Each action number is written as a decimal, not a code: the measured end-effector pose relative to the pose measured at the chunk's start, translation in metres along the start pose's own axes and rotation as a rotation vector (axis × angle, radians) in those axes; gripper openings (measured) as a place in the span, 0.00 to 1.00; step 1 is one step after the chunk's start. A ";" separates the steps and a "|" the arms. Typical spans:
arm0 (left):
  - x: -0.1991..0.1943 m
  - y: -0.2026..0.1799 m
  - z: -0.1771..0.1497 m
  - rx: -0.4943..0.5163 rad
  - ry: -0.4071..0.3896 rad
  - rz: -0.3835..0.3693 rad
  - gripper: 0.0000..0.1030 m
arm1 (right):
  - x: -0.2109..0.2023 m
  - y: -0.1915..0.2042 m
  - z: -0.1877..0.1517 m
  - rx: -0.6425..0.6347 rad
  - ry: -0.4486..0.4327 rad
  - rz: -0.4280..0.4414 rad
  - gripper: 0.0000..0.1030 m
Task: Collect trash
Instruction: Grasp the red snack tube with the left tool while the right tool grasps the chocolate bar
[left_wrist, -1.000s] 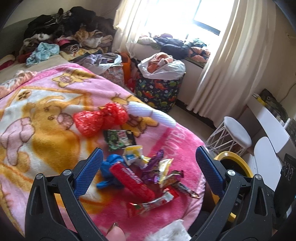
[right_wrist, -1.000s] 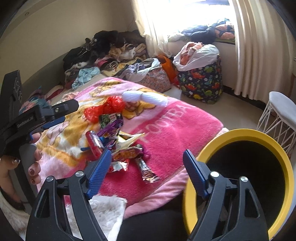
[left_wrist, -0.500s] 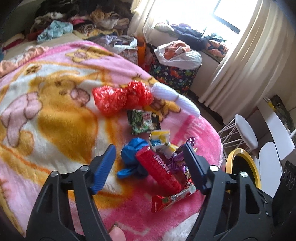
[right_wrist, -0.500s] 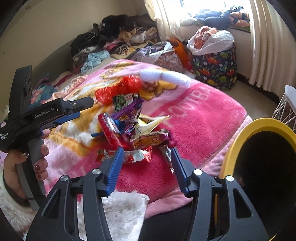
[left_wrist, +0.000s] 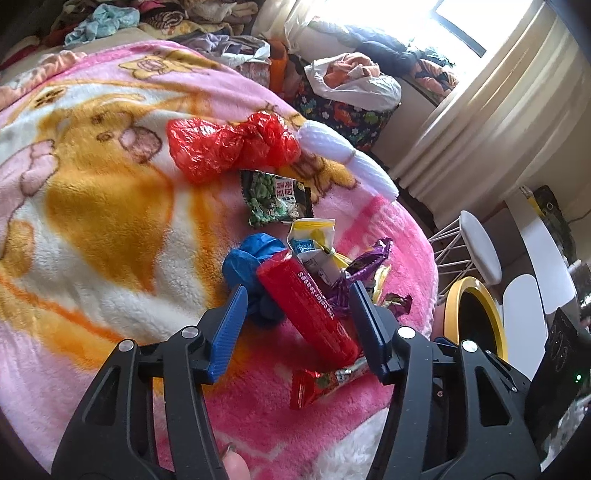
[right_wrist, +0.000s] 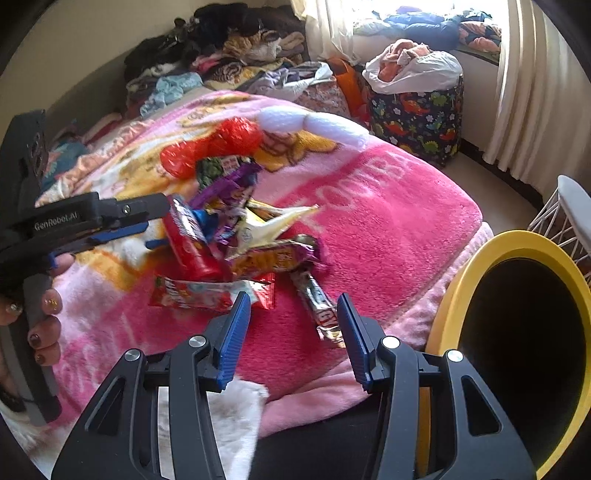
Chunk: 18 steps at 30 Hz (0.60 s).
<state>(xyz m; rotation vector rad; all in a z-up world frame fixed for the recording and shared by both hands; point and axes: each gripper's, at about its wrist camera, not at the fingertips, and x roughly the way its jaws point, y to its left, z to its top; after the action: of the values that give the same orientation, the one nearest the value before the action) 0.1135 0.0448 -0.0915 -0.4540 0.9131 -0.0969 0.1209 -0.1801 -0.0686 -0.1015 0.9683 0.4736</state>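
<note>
both claws dropped onto the wrapper pile, left gripper (left_wrist: 297, 321) closing round the red tube (left_wrist: 308, 310), right gripper (right_wrist: 291, 332) half open, nothing grabbed yet

A dinosaur basket (right_wrist: 417, 118) full of clothes stands beside the bed's pink blanket (right_wrist: 369, 221); a white stool (left_wrist: 480, 247) stands nearby.

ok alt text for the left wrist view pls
The left gripper, jaws closing, straddles a red tube in a pile of wrappers on a pink blanket, pads not visibly touching it. A red bag lies beyond, and a yellow-rimmed bin stands off the bed's edge at right.
</note>
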 end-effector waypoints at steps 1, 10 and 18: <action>0.003 0.000 0.002 -0.002 0.002 0.001 0.48 | 0.004 -0.001 0.001 -0.010 0.012 -0.012 0.45; 0.021 0.005 0.012 -0.036 0.046 0.015 0.42 | 0.035 -0.001 0.005 -0.088 0.131 -0.063 0.29; 0.029 0.013 0.013 -0.069 0.080 0.022 0.31 | 0.042 -0.008 0.006 -0.061 0.140 -0.023 0.16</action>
<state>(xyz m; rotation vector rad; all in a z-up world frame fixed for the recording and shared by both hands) 0.1404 0.0530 -0.1113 -0.5067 1.0016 -0.0642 0.1489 -0.1716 -0.0999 -0.2031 1.0887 0.4799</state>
